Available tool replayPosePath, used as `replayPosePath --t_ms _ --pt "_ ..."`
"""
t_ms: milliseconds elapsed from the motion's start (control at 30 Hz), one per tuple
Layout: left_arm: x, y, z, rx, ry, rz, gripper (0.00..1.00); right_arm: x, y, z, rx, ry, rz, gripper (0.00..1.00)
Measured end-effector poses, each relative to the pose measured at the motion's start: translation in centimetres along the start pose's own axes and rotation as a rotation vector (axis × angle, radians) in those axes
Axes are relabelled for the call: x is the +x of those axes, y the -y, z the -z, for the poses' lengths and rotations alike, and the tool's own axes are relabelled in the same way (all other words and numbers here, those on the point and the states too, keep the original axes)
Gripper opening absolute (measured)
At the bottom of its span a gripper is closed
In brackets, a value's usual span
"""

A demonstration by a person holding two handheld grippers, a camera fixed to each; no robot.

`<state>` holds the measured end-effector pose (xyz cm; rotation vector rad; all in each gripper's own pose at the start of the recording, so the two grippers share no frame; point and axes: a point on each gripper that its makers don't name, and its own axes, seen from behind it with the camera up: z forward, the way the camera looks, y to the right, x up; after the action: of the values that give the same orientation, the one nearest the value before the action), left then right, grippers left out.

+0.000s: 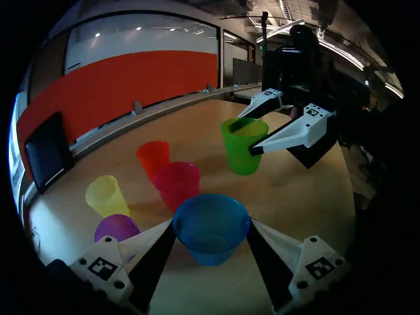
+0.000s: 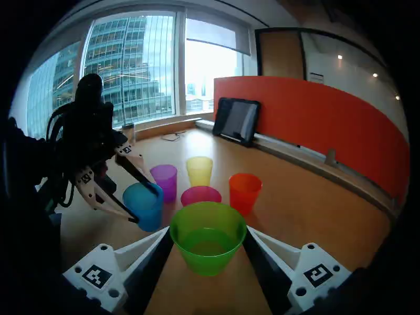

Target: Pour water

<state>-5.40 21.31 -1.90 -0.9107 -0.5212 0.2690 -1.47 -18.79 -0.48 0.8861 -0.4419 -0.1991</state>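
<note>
A blue cup (image 1: 211,247) stands upright between my left gripper's (image 1: 211,226) fingers, which are shut on its sides. My right gripper (image 2: 208,231) is shut on a green cup (image 2: 208,257), also upright; something clear seems to lie in its bottom. In the left gripper view the green cup (image 1: 241,152) is held by the right gripper (image 1: 245,135) across the table. In the right gripper view the blue cup (image 2: 143,210) sits in the left gripper (image 2: 144,206) to the left. The two held cups are well apart.
Between the held cups, orange (image 2: 244,191), pink (image 2: 200,195), yellow (image 2: 199,169) and purple (image 2: 164,181) cups stand on the wooden table (image 2: 315,210). A dark tablet (image 2: 239,119) leans at the far edge by an orange wall. A person's arms hold both grippers.
</note>
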Motion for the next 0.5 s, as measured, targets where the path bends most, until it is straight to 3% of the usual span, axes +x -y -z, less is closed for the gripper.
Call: replayPosePath --t_ms 500 --pt "-1.2 0.1 -1.1 -0.012 0.025 0.003 0.89 -0.8 -0.3 -0.4 -0.004 0.014 -0.007 0.91"
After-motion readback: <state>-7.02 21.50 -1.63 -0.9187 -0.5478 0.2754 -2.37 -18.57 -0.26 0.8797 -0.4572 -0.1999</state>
